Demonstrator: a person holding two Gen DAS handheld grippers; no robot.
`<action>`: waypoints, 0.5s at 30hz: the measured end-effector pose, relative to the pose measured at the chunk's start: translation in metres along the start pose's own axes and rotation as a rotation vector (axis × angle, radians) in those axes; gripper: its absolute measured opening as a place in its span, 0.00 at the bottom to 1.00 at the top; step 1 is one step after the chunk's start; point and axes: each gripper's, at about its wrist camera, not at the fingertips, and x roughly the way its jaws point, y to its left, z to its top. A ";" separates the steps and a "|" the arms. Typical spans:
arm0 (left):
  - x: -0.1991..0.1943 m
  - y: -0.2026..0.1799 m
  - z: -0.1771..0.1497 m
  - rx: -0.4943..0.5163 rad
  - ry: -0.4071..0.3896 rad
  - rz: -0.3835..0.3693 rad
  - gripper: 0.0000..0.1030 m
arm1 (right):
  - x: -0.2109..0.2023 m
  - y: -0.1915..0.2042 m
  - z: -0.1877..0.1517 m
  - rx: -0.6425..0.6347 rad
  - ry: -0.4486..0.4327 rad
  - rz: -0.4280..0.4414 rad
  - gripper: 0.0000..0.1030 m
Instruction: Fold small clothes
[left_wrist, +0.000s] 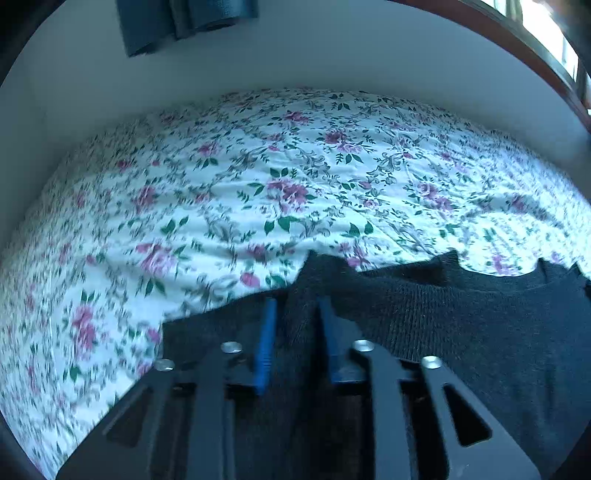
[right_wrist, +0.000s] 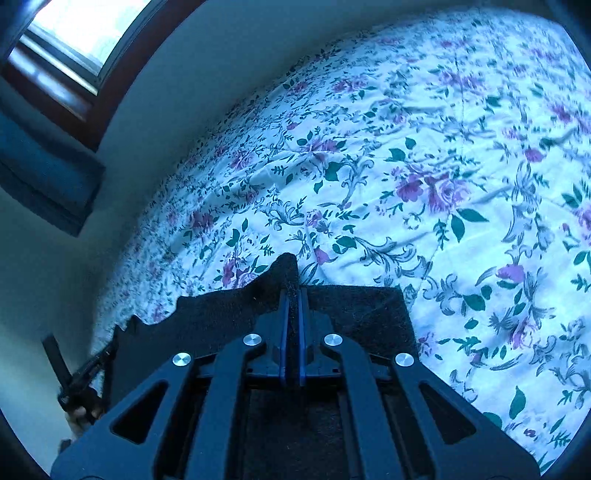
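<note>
A small dark knit top (left_wrist: 461, 325) is held up over a bed covered by a floral sheet (left_wrist: 258, 184). My left gripper (left_wrist: 297, 302) is shut on a bunched fold of the top near one shoulder, the cloth pinched between its blue pads (left_wrist: 267, 332). The neckline curves away to the right. In the right wrist view my right gripper (right_wrist: 292, 295) is shut on the other shoulder of the top (right_wrist: 221, 314), a peak of cloth standing up between its blue pads (right_wrist: 283, 332). The floral sheet (right_wrist: 406, 166) lies beyond.
A pale wall (left_wrist: 295, 62) runs behind the bed, with a dark blue fixture (left_wrist: 184, 22) on it. A wood-framed window (right_wrist: 74, 48) is at the upper left of the right wrist view. The other gripper and hand (right_wrist: 83, 384) show at lower left.
</note>
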 end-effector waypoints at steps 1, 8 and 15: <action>-0.006 0.002 -0.002 -0.021 0.014 -0.016 0.29 | -0.002 -0.002 0.000 0.011 0.003 0.008 0.03; -0.065 0.009 -0.054 -0.079 -0.007 -0.153 0.58 | -0.037 0.013 -0.004 0.039 -0.074 -0.029 0.43; -0.078 0.012 -0.105 -0.047 -0.026 -0.162 0.58 | -0.033 0.094 -0.035 -0.071 0.015 0.171 0.58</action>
